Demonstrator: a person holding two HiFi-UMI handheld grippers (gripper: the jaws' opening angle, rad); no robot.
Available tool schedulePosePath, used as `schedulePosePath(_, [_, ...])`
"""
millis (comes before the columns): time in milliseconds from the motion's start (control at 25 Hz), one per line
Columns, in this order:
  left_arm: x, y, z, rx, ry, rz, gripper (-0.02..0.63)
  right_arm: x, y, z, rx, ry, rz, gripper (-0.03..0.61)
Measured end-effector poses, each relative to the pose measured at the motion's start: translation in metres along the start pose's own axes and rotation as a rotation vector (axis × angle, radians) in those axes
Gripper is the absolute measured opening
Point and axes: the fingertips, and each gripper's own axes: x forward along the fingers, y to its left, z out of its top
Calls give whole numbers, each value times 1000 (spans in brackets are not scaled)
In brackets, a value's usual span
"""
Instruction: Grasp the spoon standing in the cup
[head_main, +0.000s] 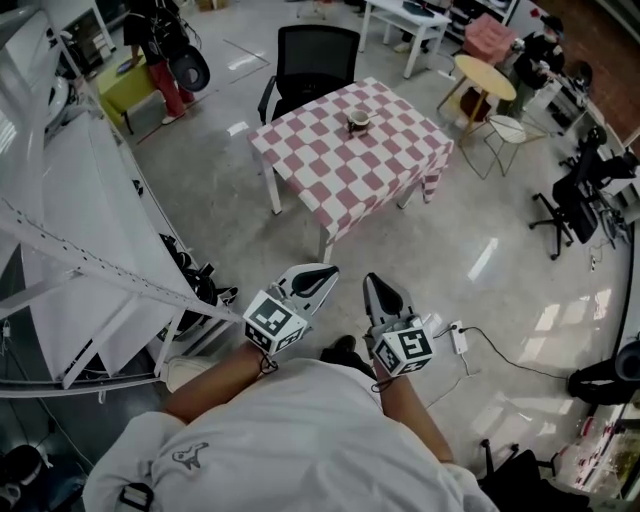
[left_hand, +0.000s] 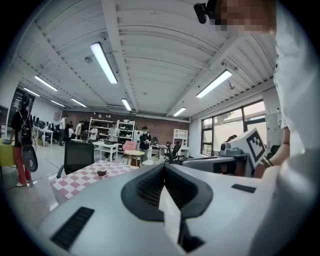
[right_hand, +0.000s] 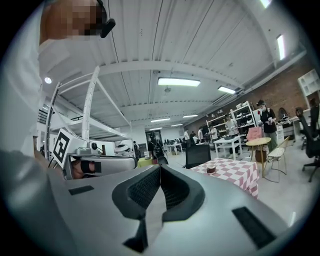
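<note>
Cup (head_main: 358, 121) stands near the middle of the worktop (head_main: 320, 165), which is covered with a pink-and-white checkered cloth. The spoon in it is too small to make out from here. The worktop is well apart from the person, across a stretch of glossy grey floor (head_main: 470, 250). A black office chair (head_main: 312, 58) stands just beyond its far edge, and a round yellow table (head_main: 486, 76) is off to the right.

Both tools are held low and close to the body, side by side and pointing toward the worktop. The left hand-held gripper (head_main: 325, 272) has its 2 jaws brought together at the tips, with nothing between them; the left gripper view shows the ribbed pads meeting in a narrow V (left_hand: 164, 166), and the cup (left_hand: 102, 172) small and far off at the left. The right hand-held gripper (head_main: 372, 280) is likewise closed and empty, its tips touching in the right gripper view (right_hand: 160, 167), with the cup (right_hand: 211, 169) distant on the checkered cloth to the right. Each gripper's marker cube faces up toward the head camera. A white metal frame (head_main: 90, 270) fills the left side of the head view.
</note>
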Motion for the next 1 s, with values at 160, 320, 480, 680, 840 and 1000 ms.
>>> schedulePosePath(160, [57,2,11,-3,-9,-12,11,1,-51,14,-11,4,-2,32])
schedulePosePath(320, [110,-1,28,39,-34,-12,11,0,-97,33,-49,21,15,32])
schedulePosePath(480, [147,-2,38,47,-49,-14,11,-2,-136,41,-39,20,1,32])
schedulePosePath(680, [177,8,31,38,-29,-16,11,-3,-170,35,-8,18,-35,32])
schedulePosePath(840, [200,12,33,74,-21,-48,11,2,-189,42,-18,6,-66,32])
schedulePosePath(1000, [218,27,37,49,-27,-61,11,16,-205,44,-9,12,-75,32])
